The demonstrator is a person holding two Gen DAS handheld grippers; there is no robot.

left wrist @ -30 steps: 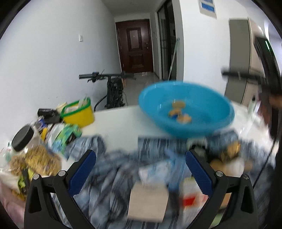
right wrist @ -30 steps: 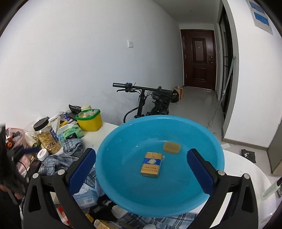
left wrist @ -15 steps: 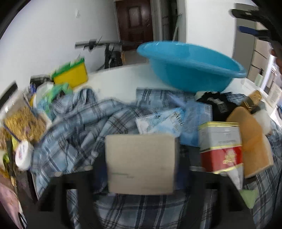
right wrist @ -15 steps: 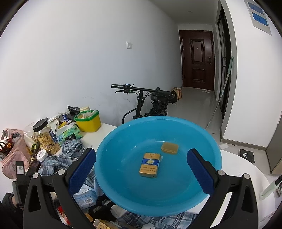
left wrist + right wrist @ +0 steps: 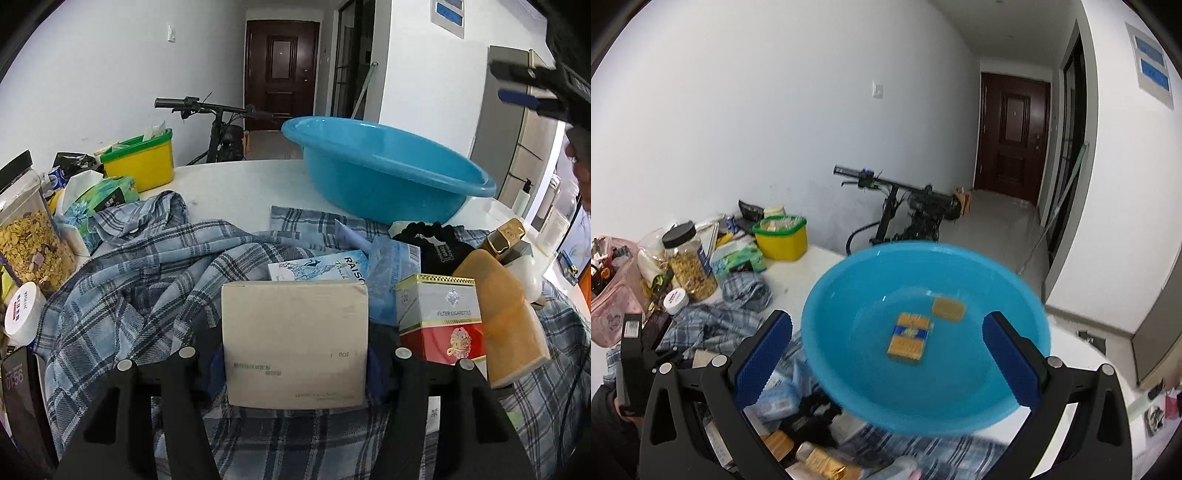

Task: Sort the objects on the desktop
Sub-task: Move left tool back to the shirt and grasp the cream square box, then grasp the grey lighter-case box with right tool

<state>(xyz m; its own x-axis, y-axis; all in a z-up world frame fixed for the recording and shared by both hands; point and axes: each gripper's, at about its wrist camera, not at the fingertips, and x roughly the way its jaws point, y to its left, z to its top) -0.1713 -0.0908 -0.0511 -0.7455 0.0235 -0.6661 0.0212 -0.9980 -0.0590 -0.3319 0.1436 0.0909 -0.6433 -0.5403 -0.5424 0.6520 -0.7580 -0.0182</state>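
Two packs point(image 5: 909, 338) lie in the basin point(image 5: 849, 373); left fingers point(image 5: 380, 365) clamp a box point(image 5: 295, 343), right fingers point(image 5: 1012, 350) gape empty, much clutter remains on the worktop point(image 5: 236, 184).

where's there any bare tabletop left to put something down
Bare white table shows between the yellow tub, the blue basin and the plaid shirt. The basin floor is mostly free around two small packs. Crowded: the shirt's near side with boxes, and the left edge with the cereal jar.
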